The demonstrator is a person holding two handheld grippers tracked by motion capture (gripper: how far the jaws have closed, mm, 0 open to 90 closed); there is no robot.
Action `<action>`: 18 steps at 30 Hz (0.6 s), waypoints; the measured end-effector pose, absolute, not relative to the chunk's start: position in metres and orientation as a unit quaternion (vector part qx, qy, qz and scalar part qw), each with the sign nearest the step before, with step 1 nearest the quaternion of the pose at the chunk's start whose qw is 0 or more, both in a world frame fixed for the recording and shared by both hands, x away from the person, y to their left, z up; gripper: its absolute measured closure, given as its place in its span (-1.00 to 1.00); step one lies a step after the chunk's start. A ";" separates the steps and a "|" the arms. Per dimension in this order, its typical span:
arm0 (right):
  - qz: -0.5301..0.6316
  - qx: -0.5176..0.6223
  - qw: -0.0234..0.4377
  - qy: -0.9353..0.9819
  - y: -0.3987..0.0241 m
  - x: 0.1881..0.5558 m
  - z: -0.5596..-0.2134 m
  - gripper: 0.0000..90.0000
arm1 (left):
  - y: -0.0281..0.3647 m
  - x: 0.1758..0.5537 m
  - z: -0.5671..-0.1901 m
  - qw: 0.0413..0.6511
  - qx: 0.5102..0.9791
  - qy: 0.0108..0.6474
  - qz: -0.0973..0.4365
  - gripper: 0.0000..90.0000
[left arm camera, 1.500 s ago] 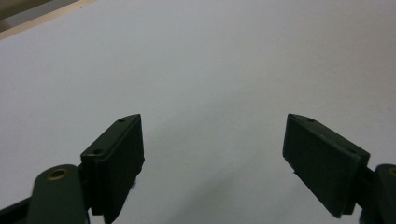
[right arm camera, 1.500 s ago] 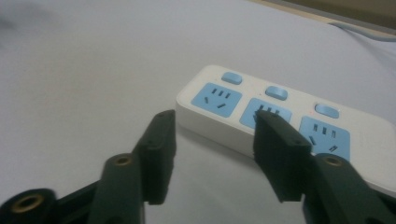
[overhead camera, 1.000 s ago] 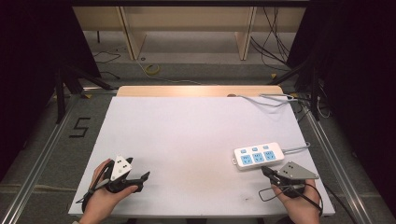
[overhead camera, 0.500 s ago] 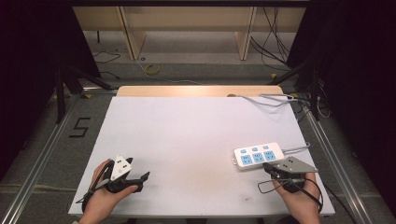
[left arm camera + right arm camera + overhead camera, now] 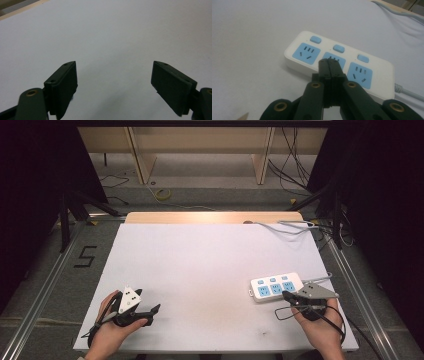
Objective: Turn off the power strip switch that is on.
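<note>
right gripper (image 5: 329,62): jaws pressed flat together, nothing between them; tips sit just in front of the middle socket of the power strip, over its near edge. Contact with the strip: can't tell.
right gripper, high view (image 5: 288,295): held in the person's right hand (image 5: 317,330) near the table's front right corner, pointing at the strip's near long side.
left gripper (image 5: 113,82): jaws spread wide, bare tabletop between the pads, holding nothing.
left gripper, high view (image 5: 150,311): in the left hand (image 5: 107,332) near the front left edge, well apart from the strip.
power strip (image 5: 342,61): white, three blue sockets, one blue switch above each; lies flat on the right side of the table. All sockets are vacant, no plug seated.
strip, high view (image 5: 276,286): angled slightly, right end just beside the gripper's grey plate.
cord (image 5: 405,91): leaves the strip's right end, cut off at the frame edge.
table (image 5: 210,265): white top, wooden strip along the far edge.
second cable (image 5: 280,226): grey, at the far right corner; whether it joins the strip's cord is unclear.
hidden: middle socket partly covered by the right jaws.
</note>
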State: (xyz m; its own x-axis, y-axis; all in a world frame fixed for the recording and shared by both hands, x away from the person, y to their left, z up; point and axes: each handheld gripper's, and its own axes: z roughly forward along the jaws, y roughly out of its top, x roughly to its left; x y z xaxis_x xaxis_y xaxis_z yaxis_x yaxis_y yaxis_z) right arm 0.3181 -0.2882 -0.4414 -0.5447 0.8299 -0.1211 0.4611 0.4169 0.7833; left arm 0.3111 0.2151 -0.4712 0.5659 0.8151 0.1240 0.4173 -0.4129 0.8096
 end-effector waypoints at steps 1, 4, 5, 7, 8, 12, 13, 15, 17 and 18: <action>0.357 0.403 0.255 0.803 -0.288 0.320 -0.441 1.00 | 0.215 0.311 -0.471 0.380 0.800 0.385 0.261 -0.54; 0.354 0.404 0.255 0.804 -0.288 0.323 -0.440 1.00 | 0.215 0.311 -0.471 0.381 0.798 0.386 0.261 -0.54; 0.354 0.405 0.255 0.803 -0.288 0.324 -0.439 1.00 | 0.215 0.311 -0.471 0.381 0.798 0.386 0.261 -0.54; 0.352 0.407 0.255 0.803 -0.288 0.326 -0.439 1.00 | 0.215 0.311 -0.471 0.381 0.798 0.387 0.261 -0.54; 0.352 0.407 0.255 0.803 -0.288 0.326 -0.439 1.00 | 0.215 0.311 -0.471 0.380 0.799 0.386 0.261 -0.54; 0.348 0.409 0.256 0.804 -0.289 0.329 -0.437 1.00 | 0.215 0.311 -0.471 0.380 0.799 0.387 0.261 -0.54; 0.347 0.411 0.255 0.804 -0.289 0.329 -0.436 1.00 | 0.215 0.311 -0.471 0.380 0.799 0.386 0.261 -0.54; 0.346 0.411 0.255 0.804 -0.289 0.331 -0.436 1.00 | 0.215 0.311 -0.471 0.381 0.798 0.387 0.261 -0.54; 0.343 0.413 0.255 0.805 -0.289 0.332 -0.435 1.00 | 0.215 0.311 -0.471 0.381 0.798 0.387 0.261 -0.54; 0.340 0.413 0.254 0.806 -0.290 0.333 -0.434 1.00 | 0.215 0.311 -0.471 0.381 0.798 0.386 0.261 -0.54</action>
